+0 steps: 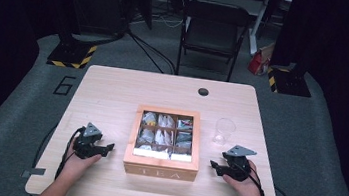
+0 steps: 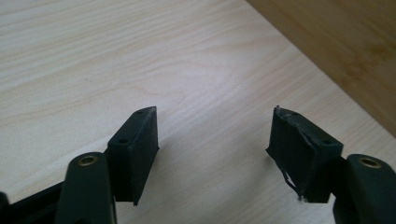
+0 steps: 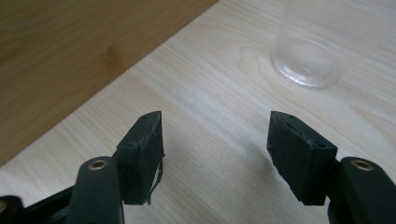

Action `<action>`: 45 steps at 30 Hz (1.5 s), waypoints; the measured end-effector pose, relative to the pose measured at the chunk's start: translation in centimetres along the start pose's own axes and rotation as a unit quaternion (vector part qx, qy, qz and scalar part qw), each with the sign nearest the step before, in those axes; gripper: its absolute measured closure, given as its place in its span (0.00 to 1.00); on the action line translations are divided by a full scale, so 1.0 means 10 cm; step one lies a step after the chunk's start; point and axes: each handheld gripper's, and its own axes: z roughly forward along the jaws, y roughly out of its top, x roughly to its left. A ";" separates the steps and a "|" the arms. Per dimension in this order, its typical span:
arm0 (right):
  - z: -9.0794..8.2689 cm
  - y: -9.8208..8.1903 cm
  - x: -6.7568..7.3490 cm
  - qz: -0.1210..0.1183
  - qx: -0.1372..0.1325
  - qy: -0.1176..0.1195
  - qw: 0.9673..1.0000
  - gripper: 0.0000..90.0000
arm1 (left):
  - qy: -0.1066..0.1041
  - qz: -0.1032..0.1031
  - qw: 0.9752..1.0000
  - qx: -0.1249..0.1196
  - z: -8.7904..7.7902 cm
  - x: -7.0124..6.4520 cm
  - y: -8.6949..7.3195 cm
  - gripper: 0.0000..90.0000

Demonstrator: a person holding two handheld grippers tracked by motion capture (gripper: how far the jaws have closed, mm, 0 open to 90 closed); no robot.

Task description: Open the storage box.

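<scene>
A wooden tea box marked TEA stands at the table's middle front, and its top shows several compartments of tea bags. My left gripper rests on the table left of the box, jaws apart and pointing at it, nothing between them. In the left gripper view the left gripper faces bare wood, with the box wall at the upper right. My right gripper rests right of the box, also open and empty. In the right gripper view the right gripper has the box wall at the upper left and a clear cup ahead.
The clear cup stands upright right of the box, just beyond my right gripper. A small dark round hole sits near the table's far edge. A black chair stands on the floor behind the table.
</scene>
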 end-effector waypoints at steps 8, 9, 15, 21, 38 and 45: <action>-0.11 0.08 0.07 0.001 -0.025 -0.003 1.000 0.41 | -0.017 -0.028 0.999 -0.008 -0.12 0.00 0.04 0.42; -0.13 0.09 0.07 0.007 -0.015 0.026 1.000 0.44 | -0.023 -0.033 0.999 -0.009 -0.15 -0.01 0.05 0.44; -0.18 0.13 0.14 -0.012 -0.008 0.032 0.999 0.47 | -0.026 -0.024 0.999 -0.016 -0.24 -0.05 0.08 0.45; -0.23 0.16 0.21 -0.025 -0.008 0.040 0.999 0.49 | -0.034 -0.019 0.999 -0.022 -0.32 -0.10 0.10 0.47; -0.56 0.40 0.34 -0.018 -0.043 0.052 0.998 0.52 | -0.049 0.017 0.998 -0.032 -0.70 -0.30 0.30 0.49; -0.63 0.42 0.41 -0.007 -0.050 0.058 0.997 0.47 | -0.067 -0.007 0.997 -0.049 -0.78 -0.37 0.32 0.39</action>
